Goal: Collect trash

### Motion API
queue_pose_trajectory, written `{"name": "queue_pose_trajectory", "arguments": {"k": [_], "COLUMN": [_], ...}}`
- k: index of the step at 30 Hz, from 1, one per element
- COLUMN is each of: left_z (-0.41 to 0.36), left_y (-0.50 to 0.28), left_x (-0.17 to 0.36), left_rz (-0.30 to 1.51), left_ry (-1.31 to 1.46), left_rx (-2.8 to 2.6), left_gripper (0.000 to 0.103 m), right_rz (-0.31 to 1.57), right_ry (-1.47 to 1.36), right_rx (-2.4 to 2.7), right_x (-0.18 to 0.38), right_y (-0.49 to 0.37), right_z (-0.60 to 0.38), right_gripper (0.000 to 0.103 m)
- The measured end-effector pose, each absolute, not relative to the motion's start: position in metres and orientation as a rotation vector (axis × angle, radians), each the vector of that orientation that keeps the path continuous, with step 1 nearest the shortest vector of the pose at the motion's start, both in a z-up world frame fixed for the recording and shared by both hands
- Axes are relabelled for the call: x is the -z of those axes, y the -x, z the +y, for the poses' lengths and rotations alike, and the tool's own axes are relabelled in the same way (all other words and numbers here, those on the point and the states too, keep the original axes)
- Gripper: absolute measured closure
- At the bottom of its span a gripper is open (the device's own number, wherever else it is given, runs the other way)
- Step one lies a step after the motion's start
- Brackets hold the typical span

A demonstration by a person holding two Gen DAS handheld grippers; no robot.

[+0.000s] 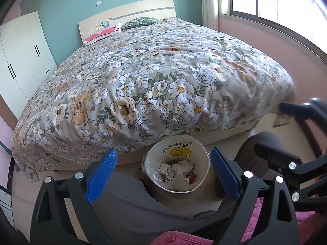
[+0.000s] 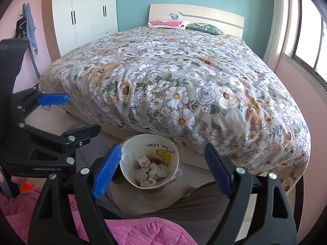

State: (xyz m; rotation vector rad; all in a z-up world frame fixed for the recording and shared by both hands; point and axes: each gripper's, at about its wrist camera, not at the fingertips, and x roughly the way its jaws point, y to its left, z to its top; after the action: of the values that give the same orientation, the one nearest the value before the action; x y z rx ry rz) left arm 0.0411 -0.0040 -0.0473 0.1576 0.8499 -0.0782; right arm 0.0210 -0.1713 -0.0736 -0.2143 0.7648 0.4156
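A white bin (image 1: 201, 181) with a clear liner and a yellow smiley print stands on the floor at the foot of the bed. Inside it lies trash (image 1: 179, 169): small cartons and crumpled tissue. My left gripper (image 1: 163, 151) hangs above the bin, open, with nothing between its blue pads (image 1: 102, 175). My right gripper (image 1: 271, 126) shows at the right edge of the left wrist view. The right wrist view has the same bin (image 2: 130, 180) and trash (image 2: 153, 169) below my right gripper (image 2: 162, 147), open and empty too. My left gripper (image 2: 82, 112) is at its left.
A large bed (image 1: 143, 85) under a floral quilt fills the middle, with two pillows (image 2: 169, 23) at the headboard. A white wardrobe (image 2: 85, 14) stands left, a window (image 1: 276, 0) right. A person's grey trouser legs (image 1: 132, 202) and a pink quilted garment (image 2: 143, 232) are below.
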Motion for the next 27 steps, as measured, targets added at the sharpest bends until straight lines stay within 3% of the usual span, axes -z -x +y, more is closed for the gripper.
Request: {"name": "queue_pose_trajectory", "arguments": {"k": [27], "left_z": [-0.008], "left_y": [-0.034], "left_x": [0.036], "left_rz": [0.802], "left_ry": [-0.177], "left_rx": [0.078], "left_gripper": [0.009], "right_rz": [0.713], "right_ry": [0.243], "right_rx": [-0.422], "right_x": [0.065], "right_y": [-0.015], "right_z": [-0.167], "right_gripper": [0.020]}}
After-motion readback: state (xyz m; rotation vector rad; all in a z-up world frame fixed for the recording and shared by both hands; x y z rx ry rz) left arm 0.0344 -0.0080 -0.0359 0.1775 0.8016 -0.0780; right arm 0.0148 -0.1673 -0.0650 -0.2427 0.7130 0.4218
